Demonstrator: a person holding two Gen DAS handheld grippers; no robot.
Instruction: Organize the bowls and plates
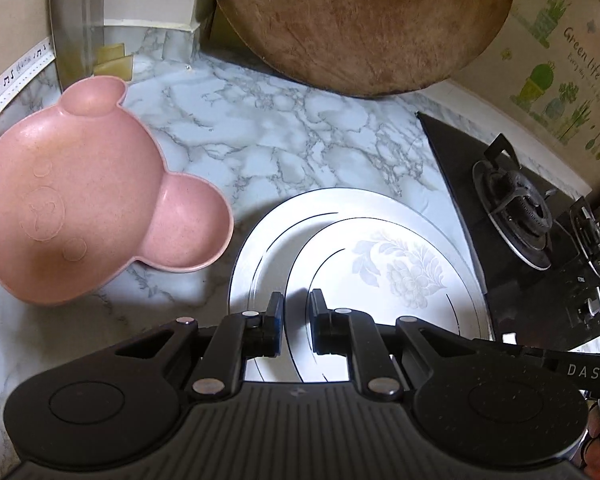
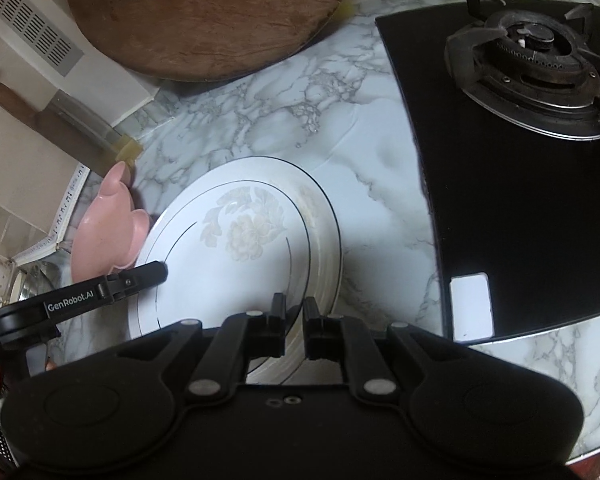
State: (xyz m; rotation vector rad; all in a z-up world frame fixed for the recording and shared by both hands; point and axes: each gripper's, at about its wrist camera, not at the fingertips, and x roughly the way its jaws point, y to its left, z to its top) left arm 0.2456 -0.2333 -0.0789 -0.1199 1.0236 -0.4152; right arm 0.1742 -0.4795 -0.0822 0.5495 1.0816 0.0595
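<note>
Two white plates with a grey flower print are stacked on the marble counter. The upper plate point(image 1: 396, 272) lies inside the lower plate point(image 1: 256, 256); the stack also shows in the right wrist view point(image 2: 240, 240). My left gripper point(image 1: 297, 304) straddles the upper plate's near rim, jaws narrowly apart. My right gripper point(image 2: 294, 308) straddles the stack's right rim, jaws also narrowly apart. The left gripper's finger point(image 2: 140, 276) shows over the stack's left side. A pink bear-shaped bowl point(image 1: 88, 208) sits on the counter left of the plates point(image 2: 108, 232).
A round wooden chopping board point(image 1: 360, 20) leans against the back wall. A black gas hob point(image 2: 520, 160) with a burner point(image 2: 536, 60) lies right of the plates. A cleaver point(image 2: 60, 120) stands by the left wall.
</note>
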